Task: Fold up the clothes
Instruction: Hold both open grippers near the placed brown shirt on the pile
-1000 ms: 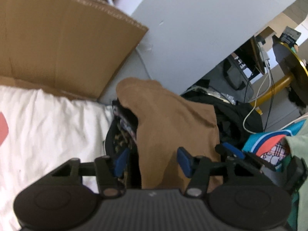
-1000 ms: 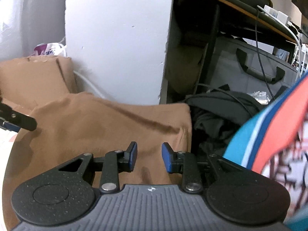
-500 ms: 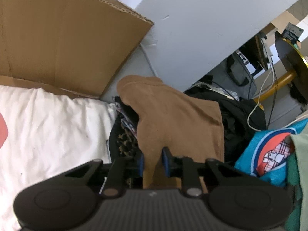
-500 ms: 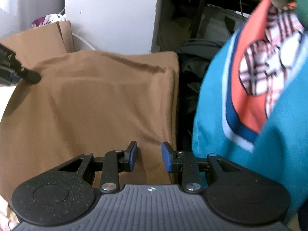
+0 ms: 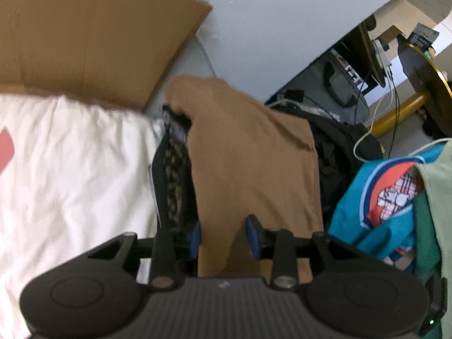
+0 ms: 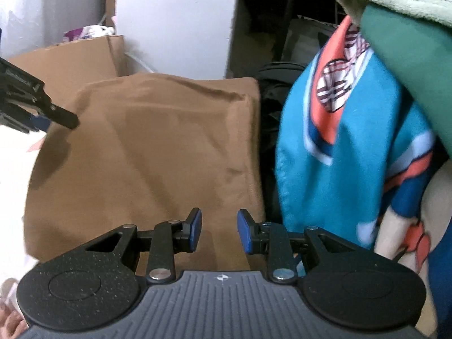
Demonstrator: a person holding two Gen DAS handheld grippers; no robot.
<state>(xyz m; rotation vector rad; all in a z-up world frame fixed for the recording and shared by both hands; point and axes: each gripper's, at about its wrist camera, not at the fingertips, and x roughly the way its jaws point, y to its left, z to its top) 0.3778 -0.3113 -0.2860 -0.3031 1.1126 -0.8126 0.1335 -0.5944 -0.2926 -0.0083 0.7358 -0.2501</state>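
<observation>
Left wrist: brown garment [image 5: 254, 163] stretches lengthwise from claw [image 5: 223, 237].

- My left claw [image 5: 223, 236] — black linkage arms, blue pads, silver screws, ribbed grey housing.
- My right claw [image 6: 216, 233] matches — with a small crosshair mark.

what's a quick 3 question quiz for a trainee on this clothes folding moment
1. True or false: the right gripper is clamped on the teal printed blanket.
2. Which cloth lies between the pads of the left gripper? A) white sheet B) brown garment C) dark green cloth
3. Fill in: the cardboard leans behind the ____ sheet.

Key: 1 false, it is open over the brown garment; 2 B; 3 white.
</observation>
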